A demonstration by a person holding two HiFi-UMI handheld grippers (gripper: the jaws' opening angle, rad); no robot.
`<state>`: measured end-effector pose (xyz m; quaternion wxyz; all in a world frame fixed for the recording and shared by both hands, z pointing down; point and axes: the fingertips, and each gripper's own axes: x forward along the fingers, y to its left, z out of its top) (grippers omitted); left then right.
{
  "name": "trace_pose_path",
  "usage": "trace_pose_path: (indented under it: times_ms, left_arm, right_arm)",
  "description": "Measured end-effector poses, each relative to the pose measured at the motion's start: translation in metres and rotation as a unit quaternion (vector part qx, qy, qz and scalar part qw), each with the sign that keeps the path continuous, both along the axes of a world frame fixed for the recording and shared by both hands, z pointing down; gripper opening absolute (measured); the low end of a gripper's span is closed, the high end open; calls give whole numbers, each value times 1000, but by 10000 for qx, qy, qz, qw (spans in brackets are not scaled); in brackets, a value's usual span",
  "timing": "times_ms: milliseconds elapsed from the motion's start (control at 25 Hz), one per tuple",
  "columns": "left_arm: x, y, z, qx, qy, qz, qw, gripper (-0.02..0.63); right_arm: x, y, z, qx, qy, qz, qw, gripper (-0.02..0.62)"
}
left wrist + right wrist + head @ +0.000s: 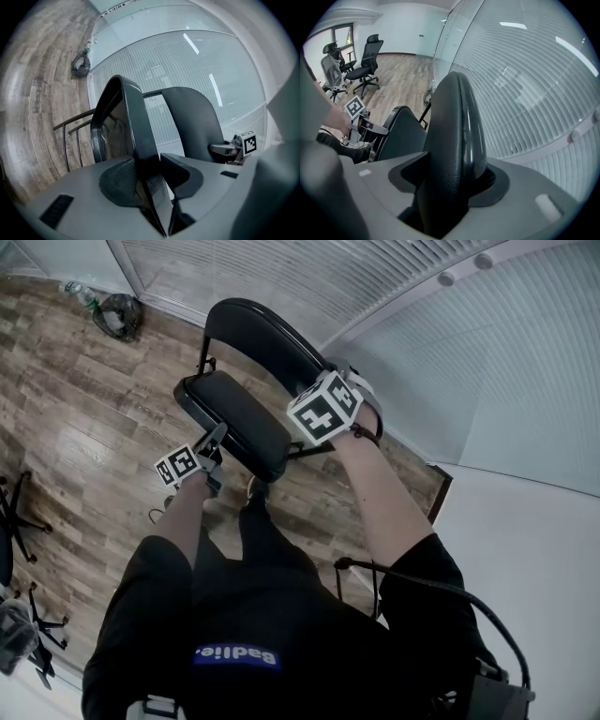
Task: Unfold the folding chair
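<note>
The black folding chair stands on the wood floor in front of me, its padded seat (pixel 234 413) partly lowered below the curved backrest (pixel 267 334). My left gripper (pixel 217 437) is at the seat's near left rim. In the left gripper view the seat rim (pixel 136 140) runs between the two pads, and the left gripper (pixel 150 176) is shut on it. My right gripper (pixel 314 390), under its marker cube, is at the backrest's right end. In the right gripper view the backrest edge (pixel 454 122) fills the jaws, with the right gripper (pixel 450 187) shut on it.
A glass wall with blinds (pixel 469 352) runs close behind the chair. A dark bag (pixel 117 315) with a bottle lies at the wall's foot, far left. Office chair bases (pixel 19 512) stand at the left edge. A cable (pixel 422 587) hangs by my right arm.
</note>
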<state>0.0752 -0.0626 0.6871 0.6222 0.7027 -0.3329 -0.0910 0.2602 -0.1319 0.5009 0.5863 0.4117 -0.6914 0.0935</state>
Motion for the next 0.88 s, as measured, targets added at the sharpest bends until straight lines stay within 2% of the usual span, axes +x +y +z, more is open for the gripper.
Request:
trace_pose_path:
  times_ms: [440, 880]
  left_arm:
    - [-29, 20, 16, -29, 157, -4, 9999, 138]
    - [-46, 34, 36, -264, 172, 78, 9995, 144]
  right_arm:
    - [2, -4, 9, -124, -135, 27, 9998, 247]
    - [16, -14, 24, -306, -336, 55, 9990, 249]
